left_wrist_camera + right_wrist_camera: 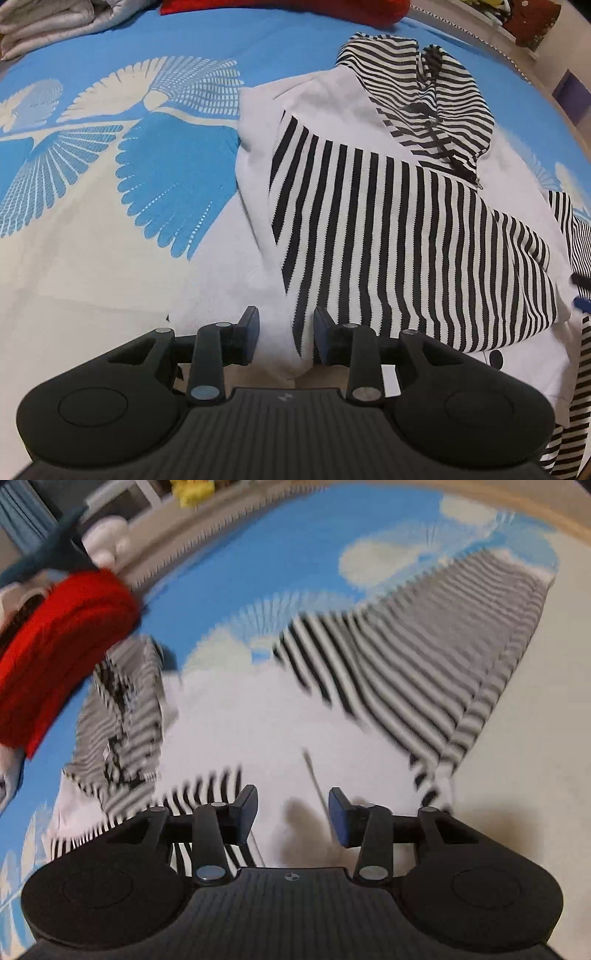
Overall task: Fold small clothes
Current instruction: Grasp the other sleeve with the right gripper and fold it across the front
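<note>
Striped hoodie [388, 206] spread just beyond left gripper [286, 338]

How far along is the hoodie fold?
Done: one striped sleeve lies folded across the white hoodie on the bedspread. In hand: nothing; left tongs and right tongs hover open. Left: other sleeve, hood, body folds.

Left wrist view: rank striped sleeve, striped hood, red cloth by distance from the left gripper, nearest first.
From the left gripper:
1. Striped sleeve, folded across the white body, its end between the open fingers.
2. Striped hood, upper right, beyond the sleeve.
3. Red cloth, at the top edge, farthest.
</note>
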The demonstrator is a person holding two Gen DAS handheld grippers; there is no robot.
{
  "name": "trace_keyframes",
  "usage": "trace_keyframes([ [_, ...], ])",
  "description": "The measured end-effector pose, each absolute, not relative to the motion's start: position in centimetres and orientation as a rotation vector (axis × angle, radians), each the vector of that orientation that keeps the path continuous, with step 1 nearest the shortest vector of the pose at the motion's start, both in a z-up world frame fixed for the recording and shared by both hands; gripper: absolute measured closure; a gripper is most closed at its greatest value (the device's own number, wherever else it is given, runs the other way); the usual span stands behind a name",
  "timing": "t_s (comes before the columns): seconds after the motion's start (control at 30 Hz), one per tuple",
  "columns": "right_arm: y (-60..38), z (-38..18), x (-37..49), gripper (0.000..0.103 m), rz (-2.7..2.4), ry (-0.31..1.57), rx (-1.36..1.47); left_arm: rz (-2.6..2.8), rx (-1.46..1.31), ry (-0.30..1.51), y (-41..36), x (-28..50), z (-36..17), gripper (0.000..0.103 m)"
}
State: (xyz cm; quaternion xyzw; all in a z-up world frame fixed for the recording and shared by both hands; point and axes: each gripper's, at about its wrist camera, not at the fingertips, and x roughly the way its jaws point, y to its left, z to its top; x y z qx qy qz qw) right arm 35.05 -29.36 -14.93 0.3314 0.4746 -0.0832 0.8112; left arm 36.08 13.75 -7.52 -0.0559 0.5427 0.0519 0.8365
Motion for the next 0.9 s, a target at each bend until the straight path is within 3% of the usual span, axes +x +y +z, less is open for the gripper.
trace_keyframes([
  [0.13, -28.6, -16.9, 35.2, 0.06, -0.173, 1.119, 0.692, 0.101, -0.135, 1.136, 13.7, 36.2, -7.3, 0.067],
  [0.17, -28.5, -17.0, 35.2, 0.071, -0.17, 1.121, 0.679, 0.098, -0.138, 1.131, 13.6, 36.1, -7.2, 0.067],
  [0.2, -28.2, -16.8, 35.2, 0.096, -0.161, 1.115, 0.659, 0.093, -0.142, 1.127, 13.6, 36.1, -7.1, 0.067],
  [0.3, -28.4, -15.1, 34.9, 0.097, -0.14, 1.03, 0.661, 0.078, -0.149, 1.117, 13.5, 36.1, -7.0, 0.067],
  [0.47, -27.7, -9.3, 33.6, 0.096, -0.13, 0.674, 0.506, 0.074, -0.11, 1.159, 13.3, 35.9, -8.2, 0.067],
  [0.63, -28.7, -14.6, 35.5, 0.088, -0.285, 1.025, 0.535, 0.081, -0.065, 1.174, 13.2, 35.8, -8.4, 0.067],
  [0.77, -28.3, -12.6, 35.2, 0.086, -0.24, 0.891, 0.509, 0.042, -0.087, 1.127, 13.0, 35.8, -7.5, 0.067],
  [0.83, -27.7, -12.0, 35.2, 0.072, -0.139, 0.846, 0.522, 0.064, -0.059, 1.175, 12.7, 36.0, -8.5, 0.067],
  [0.87, -27.6, -12.6, 35.7, 0.064, -0.09, 0.895, 0.565, 0.077, -0.047, 1.194, 12.7, 36.0, -9.0, 0.066],
  [0.9, -27.7, -13.8, 36.1, 0.063, -0.053, 0.982, 0.617, 0.08, -0.047, 1.194, 12.7, 35.9, -9.2, 0.066],
])
